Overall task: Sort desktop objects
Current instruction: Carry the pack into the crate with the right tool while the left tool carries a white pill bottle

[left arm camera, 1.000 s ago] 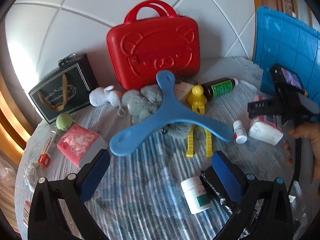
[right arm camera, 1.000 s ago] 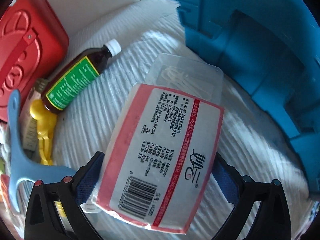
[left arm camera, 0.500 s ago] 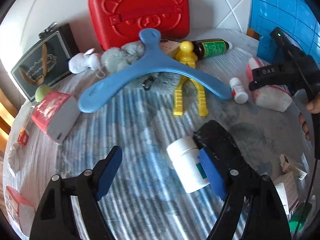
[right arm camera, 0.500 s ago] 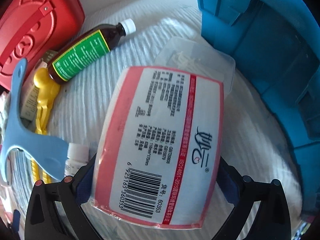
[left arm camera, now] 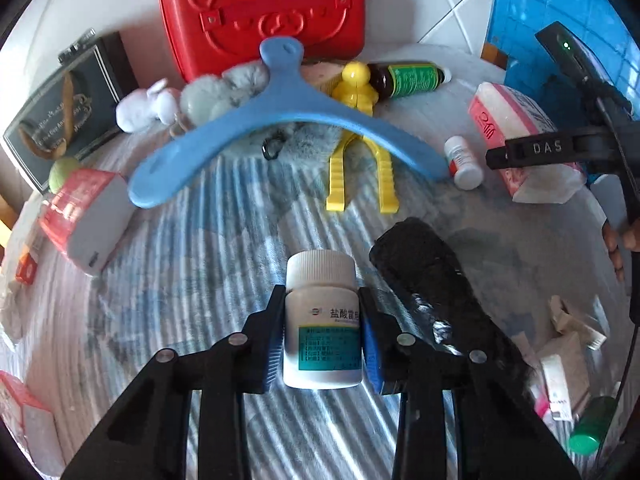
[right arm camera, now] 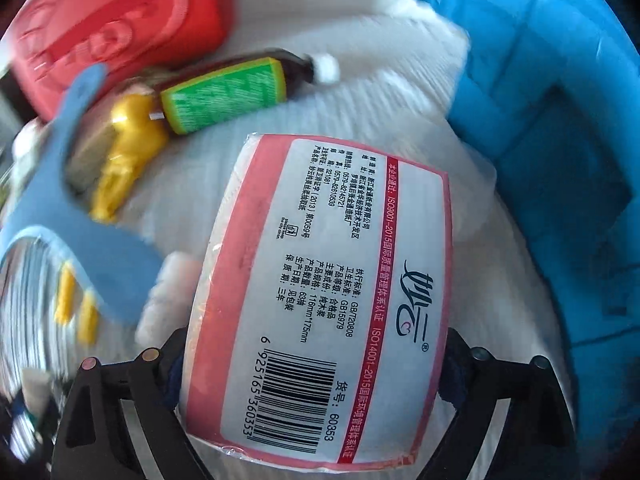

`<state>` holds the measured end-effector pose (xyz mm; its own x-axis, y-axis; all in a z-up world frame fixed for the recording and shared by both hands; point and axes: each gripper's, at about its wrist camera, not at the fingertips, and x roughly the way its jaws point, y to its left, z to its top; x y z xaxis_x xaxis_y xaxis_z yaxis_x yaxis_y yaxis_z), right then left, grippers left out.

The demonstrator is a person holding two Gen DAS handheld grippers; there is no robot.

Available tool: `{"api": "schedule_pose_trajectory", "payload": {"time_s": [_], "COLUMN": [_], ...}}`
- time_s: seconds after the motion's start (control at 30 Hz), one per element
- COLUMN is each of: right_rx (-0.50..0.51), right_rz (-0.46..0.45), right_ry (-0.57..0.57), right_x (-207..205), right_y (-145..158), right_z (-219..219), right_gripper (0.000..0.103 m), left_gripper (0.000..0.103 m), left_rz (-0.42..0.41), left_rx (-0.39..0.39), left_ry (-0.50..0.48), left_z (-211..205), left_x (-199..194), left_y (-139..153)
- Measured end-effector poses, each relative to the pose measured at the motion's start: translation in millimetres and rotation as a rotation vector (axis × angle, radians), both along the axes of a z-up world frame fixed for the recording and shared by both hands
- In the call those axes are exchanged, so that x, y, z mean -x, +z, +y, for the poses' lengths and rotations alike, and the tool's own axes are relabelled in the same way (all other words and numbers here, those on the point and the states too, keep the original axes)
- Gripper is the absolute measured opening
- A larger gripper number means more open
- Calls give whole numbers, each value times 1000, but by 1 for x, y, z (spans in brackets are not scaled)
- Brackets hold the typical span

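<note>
A white pill bottle [left arm camera: 322, 320] with a teal label lies on the striped cloth, cap pointing away. My left gripper [left arm camera: 322, 300] is closing on it, and both blue pads touch its sides. My right gripper [right arm camera: 316, 360] is closing on a pink and white tissue pack [right arm camera: 328, 300]; its fingers press the pack's two long sides. The pack stays sharp while the background blurs. In the left wrist view the right gripper [left arm camera: 540, 148] sits over the same tissue pack [left arm camera: 516, 120] at the right, with a hand [left arm camera: 616, 248] below it.
A blue crate [right arm camera: 540, 120] stands right of the tissue pack. Behind are a red case [left arm camera: 260, 12], a blue three-armed toy [left arm camera: 280, 108], a yellow clip [left arm camera: 356, 96], a brown syrup bottle [left arm camera: 408, 78] and a small white bottle [left arm camera: 462, 158]. A black bundle [left arm camera: 424, 276] lies beside the pill bottle.
The left gripper came down over the pill bottle and its jaws closed onto it. The right gripper rolled and shifted, its jaws drawing in on the tissue pack, which moves with it.
</note>
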<state>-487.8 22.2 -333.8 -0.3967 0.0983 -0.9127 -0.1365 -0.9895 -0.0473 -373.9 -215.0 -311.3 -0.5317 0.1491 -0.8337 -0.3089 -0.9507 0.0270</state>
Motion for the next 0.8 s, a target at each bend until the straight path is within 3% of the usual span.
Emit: {"api": "schedule_pose_trajectory", "payload": {"time_s": [0.13, 0.23, 0.37, 0.43, 0.5, 0.63, 0.8], "right_rx": [8, 18, 32, 38, 27, -57, -195], "right_rz": [92, 198, 382, 479, 552, 688, 725], "right_ry": [100, 174, 219, 212, 192, 88, -80], "right_x": [-29, -50, -108, -145, -178, -246, -289], "right_y": [38, 88, 167, 215, 244, 318, 367], "right_z": [-18, -38, -39, -32, -17, 42, 135], "right_gripper": [92, 92, 93, 93, 93, 93, 94], "left_gripper": [33, 33, 33, 33, 33, 33, 34], "left_rz": [130, 263, 445, 521, 584, 642, 669], "left_rx": [17, 20, -2, -22, -52, -173, -233], "left_ry": [-6, -22, -100, -173, -255, -430, -580], "left_z": [-4, 0, 29, 53, 87, 166, 283], "left_x": [-22, -42, -69, -84, -98, -121, -132], "left_y": [51, 104, 181, 214, 245, 300, 340]}}
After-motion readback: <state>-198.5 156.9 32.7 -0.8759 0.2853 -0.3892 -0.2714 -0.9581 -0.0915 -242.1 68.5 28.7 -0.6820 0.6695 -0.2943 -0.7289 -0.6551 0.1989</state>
